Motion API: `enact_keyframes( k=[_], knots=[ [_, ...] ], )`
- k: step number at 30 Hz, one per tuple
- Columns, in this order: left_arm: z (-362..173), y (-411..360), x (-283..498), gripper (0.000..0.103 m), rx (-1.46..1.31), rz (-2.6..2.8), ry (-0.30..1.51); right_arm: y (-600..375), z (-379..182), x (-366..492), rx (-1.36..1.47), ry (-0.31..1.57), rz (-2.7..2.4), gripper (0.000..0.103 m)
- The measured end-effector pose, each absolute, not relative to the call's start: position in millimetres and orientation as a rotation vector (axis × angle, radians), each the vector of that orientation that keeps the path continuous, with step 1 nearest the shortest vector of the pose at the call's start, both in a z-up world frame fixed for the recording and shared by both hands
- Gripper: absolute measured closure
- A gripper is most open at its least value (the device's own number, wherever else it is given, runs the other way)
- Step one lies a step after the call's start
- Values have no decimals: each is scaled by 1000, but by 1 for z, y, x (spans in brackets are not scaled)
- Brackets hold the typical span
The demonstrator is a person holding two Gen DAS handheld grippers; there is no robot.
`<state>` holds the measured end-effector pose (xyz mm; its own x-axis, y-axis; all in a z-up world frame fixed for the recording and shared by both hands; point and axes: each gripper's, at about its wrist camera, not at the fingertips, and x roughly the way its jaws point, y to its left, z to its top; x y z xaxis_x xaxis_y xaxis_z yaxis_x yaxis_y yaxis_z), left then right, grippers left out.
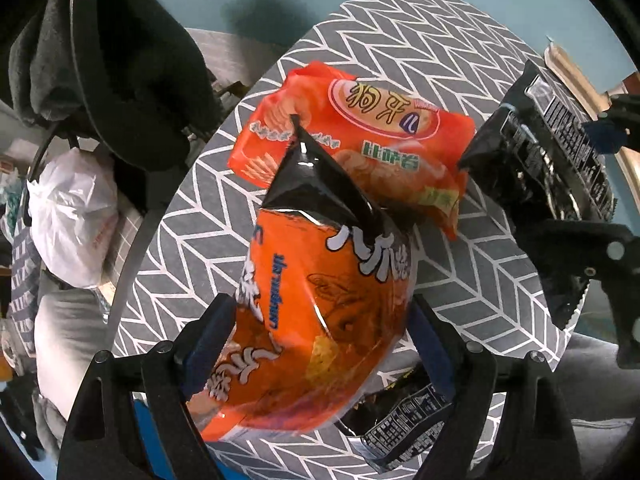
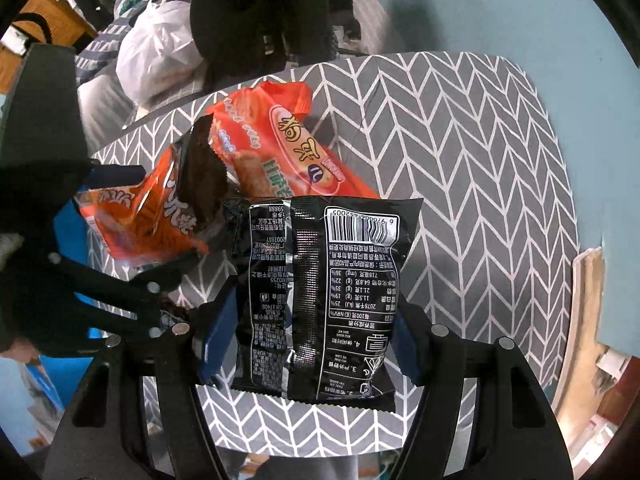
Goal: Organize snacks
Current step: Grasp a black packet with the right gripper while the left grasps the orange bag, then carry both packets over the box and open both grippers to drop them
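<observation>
The left gripper (image 1: 320,344) is spread wide around an orange bag (image 1: 304,320), its pads not clearly pressing; the bag's lower end is cut off behind the gripper. The right gripper (image 2: 308,344) pinches a black packet (image 2: 320,296) by its sides, printed back and barcode facing the camera. A red-orange pack (image 1: 360,136) lies flat on the grey chevron table (image 2: 460,160), partly hidden by both. Another black packet (image 1: 400,428) peeks out below, mostly covered.

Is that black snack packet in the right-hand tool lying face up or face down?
Face down: the black packet shows its back, with barcode, nutrition table and centre seam, while the right gripper clamps its sides.
</observation>
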<state>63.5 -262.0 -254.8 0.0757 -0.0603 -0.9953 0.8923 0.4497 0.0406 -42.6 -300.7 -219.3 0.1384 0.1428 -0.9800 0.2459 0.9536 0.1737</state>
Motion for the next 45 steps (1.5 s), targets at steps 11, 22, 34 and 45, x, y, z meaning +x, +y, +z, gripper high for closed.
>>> enact_keyframes(
  k=[11,22,34,45],
  knots=[
    [-251,-243,73,40,721,-802,1284,-299,-215,-41,327,1439,-71,34],
    [-234,-208,70,54,563,-674,1342,-295,-210,-41,312,1425,-28,34],
    [-197,-171,63,55,420,-558,1354,-286,-193,-43,256,1401,26,34],
    [-154,-142,49,55,283,-498,1331,-267,-165,-44,200,1362,77,34]
  ],
)
